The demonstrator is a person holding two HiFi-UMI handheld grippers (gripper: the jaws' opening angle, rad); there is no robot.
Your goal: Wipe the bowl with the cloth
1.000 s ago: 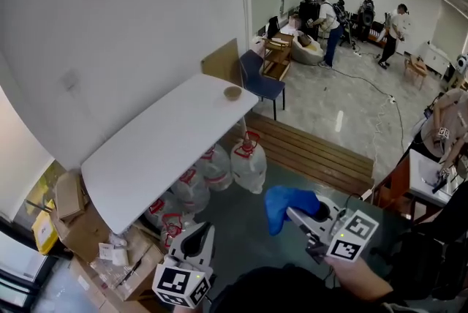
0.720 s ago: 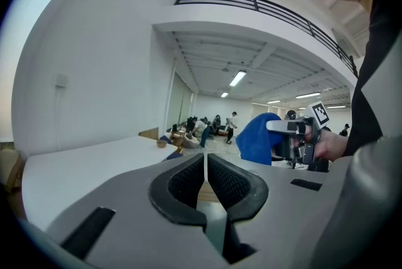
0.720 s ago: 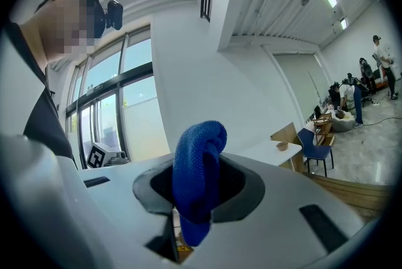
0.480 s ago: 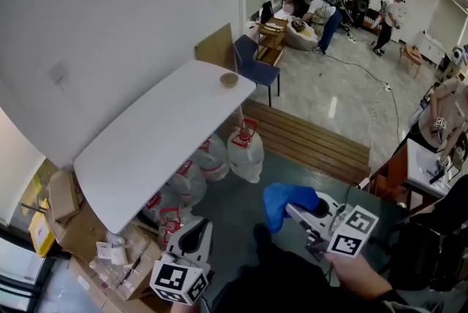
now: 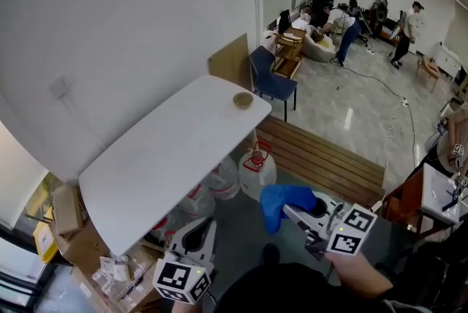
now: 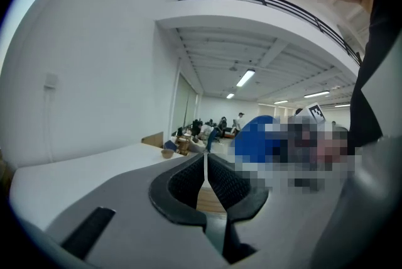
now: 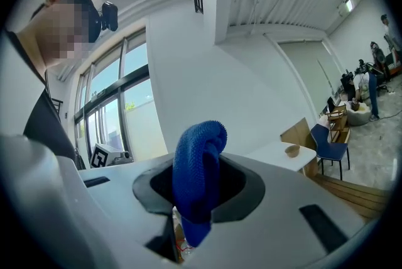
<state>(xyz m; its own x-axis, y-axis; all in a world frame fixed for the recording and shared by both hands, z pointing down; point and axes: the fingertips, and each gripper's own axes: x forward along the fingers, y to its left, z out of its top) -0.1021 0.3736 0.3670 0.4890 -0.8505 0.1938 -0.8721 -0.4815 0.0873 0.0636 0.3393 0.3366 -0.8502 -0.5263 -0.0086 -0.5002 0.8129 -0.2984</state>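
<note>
My right gripper (image 5: 288,211) pinches the soft cloth (image 5: 280,196), left gripper (image 5: 198,231) clenched empty; I judge the light bowl (image 5: 243,100) may skid, so brace its rim.

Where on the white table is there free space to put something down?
The white table is bare from its near rounded end up to the small bowl at the far end beside the blue chair. Below it is crowded: water jugs and cardboard boxes.

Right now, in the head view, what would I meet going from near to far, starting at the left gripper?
left gripper → water jugs → bowl → blue chair → group of people
</note>
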